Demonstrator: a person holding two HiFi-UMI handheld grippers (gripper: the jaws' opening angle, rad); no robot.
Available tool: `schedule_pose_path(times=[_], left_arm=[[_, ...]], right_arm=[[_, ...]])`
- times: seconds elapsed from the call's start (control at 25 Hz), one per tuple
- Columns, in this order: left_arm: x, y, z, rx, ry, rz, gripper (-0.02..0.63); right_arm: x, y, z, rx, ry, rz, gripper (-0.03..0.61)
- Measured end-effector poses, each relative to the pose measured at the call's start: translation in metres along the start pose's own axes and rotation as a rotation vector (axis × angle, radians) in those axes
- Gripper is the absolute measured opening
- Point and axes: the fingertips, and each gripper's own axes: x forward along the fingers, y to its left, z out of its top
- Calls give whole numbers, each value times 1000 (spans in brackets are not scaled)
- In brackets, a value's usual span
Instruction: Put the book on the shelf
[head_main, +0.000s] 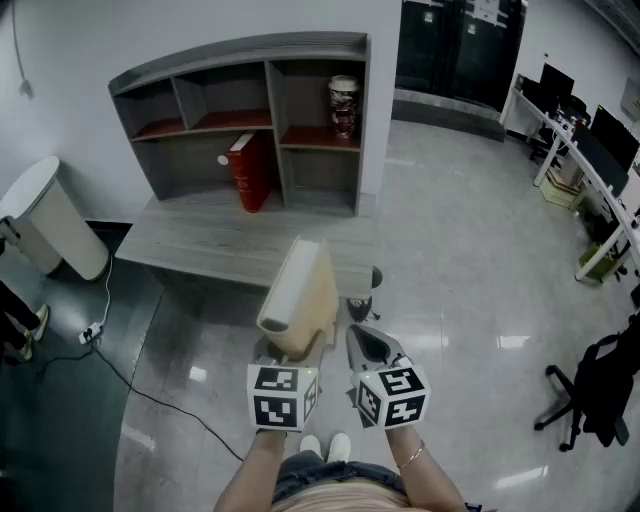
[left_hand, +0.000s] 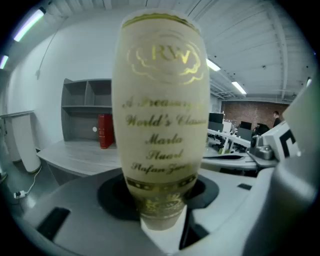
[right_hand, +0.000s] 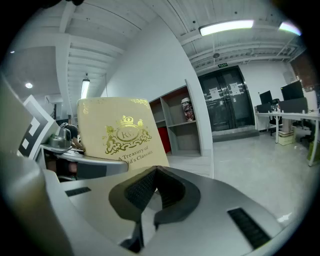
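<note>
Book (head_main: 298, 298) stands in our left gripper (head_main: 288, 352), fingers (left_hand: 70, 200) clamped on its lower end. It is upright, we judge, to slot into the shelf (head_main: 318, 165) at twelve o'clock. Our right gripper (head_main: 366, 342) has its fingers (right_hand: 137, 187) pinched together, empty.

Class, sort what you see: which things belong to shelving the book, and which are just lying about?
Job in hand: cream book, left gripper holding it, shelf unit.
Lying about: red book, patterned jar, white bin.
</note>
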Motion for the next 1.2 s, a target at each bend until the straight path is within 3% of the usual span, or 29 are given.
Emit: schedule_pose_path(times=[1.2], left_arm=[[2, -8, 8, -8, -2, 28, 215]], right_arm=[[-10, -18, -3, 12, 11, 15, 8]])
